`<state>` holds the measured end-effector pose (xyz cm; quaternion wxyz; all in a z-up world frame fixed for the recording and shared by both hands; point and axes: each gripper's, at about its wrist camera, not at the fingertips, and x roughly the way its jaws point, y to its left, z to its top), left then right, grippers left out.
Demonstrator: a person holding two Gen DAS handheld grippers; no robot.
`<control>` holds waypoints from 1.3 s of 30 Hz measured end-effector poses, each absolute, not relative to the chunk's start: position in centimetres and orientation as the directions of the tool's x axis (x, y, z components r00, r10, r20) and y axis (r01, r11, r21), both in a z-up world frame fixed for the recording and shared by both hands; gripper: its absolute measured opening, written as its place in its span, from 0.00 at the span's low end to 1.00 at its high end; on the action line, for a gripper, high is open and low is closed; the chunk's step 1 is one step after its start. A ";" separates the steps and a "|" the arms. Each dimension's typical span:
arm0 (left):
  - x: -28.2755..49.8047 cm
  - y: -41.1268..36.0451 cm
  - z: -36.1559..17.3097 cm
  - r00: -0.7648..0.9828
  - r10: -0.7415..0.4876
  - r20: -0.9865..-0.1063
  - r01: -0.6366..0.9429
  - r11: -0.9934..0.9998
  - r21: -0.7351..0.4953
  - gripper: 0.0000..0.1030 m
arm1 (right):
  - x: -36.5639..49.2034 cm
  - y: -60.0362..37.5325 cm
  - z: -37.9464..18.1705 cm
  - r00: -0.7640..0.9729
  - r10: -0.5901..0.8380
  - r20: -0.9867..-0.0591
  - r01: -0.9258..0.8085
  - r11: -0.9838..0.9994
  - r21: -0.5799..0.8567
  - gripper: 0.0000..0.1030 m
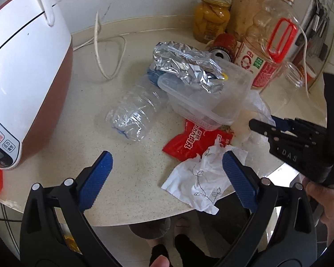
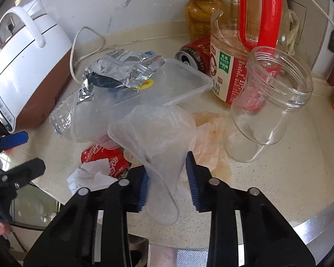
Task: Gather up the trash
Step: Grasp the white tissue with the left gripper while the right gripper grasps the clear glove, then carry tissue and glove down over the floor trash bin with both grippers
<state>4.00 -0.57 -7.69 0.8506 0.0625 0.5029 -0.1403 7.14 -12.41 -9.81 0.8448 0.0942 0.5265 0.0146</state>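
Worktop – pale speckled stone, rounded front edge, holding a heap of trash near that edge.

Left tool: blue pads spread wide, nothing between them, hanging over bare worktop beside a crumpled white tissue with a line-drawn flower.

Right tool: jaws narrow, pads pressed on a thin clear plastic sheet or bag that stands up between them, above the trash heap.

Trash heap, centre of worktop:
- crushed clear water bottle, on its side
- clear plastic food container, tilted, with a crumpled silver foil wrapper lying on it
- red snack packet, partly under the container, touching the tissue
- red drinks can, on its side behind the container

Behind the heap: large soy sauce bottle with red handle, jar of yellow fruit, empty glass jar – tilted. Rice cooker, white and brown, far left.
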 end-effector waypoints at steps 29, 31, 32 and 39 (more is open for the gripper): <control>0.2 -2.1 -7.7 0.436 -0.198 -0.878 0.405 0.914 -0.005 0.03 | 4.7 -14.1 -6.3 0.497 0.148 -0.855 0.087 0.972 0.218 0.09; 0.3 -1.8 -6.5 0.449 -0.217 -0.867 0.406 0.914 -0.018 0.03 | 4.4 -13.7 -5.5 0.507 0.147 -0.849 0.074 0.974 0.213 0.07; 0.3 -1.6 -6.2 0.458 -0.220 -0.861 0.404 0.914 -0.018 0.03 | 4.0 -13.4 -4.9 0.518 0.150 -0.842 0.066 0.974 0.215 0.07; -1.1 0.5 -4.0 0.499 -0.241 -0.833 0.375 0.926 -0.044 0.03 | 1.6 -10.0 -0.2 0.564 0.246 -0.788 -0.053 0.963 0.263 0.07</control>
